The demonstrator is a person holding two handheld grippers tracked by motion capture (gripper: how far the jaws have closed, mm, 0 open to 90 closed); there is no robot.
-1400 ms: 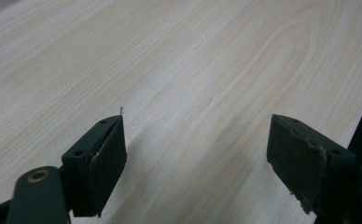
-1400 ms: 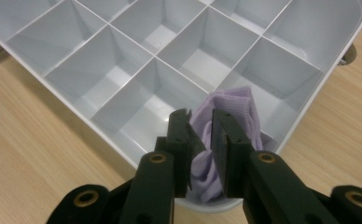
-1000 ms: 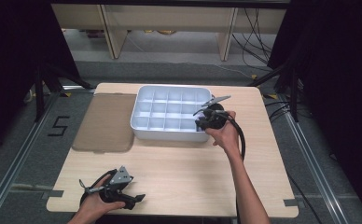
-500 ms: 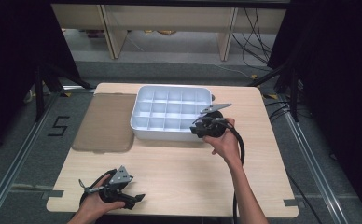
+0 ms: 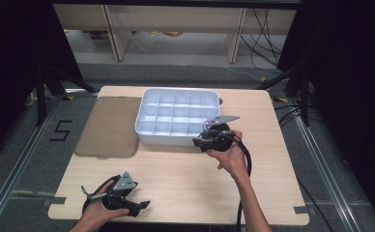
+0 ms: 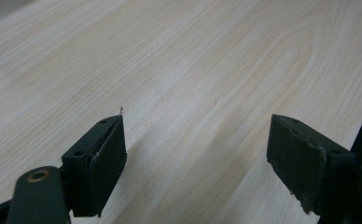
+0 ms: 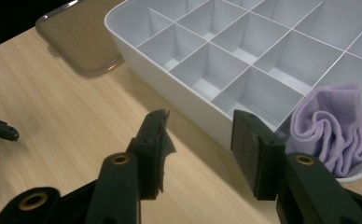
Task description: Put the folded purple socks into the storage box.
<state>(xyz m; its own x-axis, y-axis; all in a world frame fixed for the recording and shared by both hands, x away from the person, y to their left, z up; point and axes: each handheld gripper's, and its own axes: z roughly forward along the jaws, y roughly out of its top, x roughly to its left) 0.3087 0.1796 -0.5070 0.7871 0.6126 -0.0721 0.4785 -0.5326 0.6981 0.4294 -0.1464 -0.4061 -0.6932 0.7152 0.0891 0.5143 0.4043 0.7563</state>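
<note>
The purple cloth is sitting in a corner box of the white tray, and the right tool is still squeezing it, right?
Not quite. The right tool is open with nothing between its jaws, which have just been opening. The purple cloth does lie in a corner box of the white tray. The right gripper view shows it.

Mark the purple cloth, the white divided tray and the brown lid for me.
purple cloth (image 7: pixel 334 133), right gripper view, middle of its folds.
white divided tray (image 7: pixel 170 80), right gripper view, near outer wall.
brown lid (image 5: pixel 109 126), high view, centre of its flat top.
</note>
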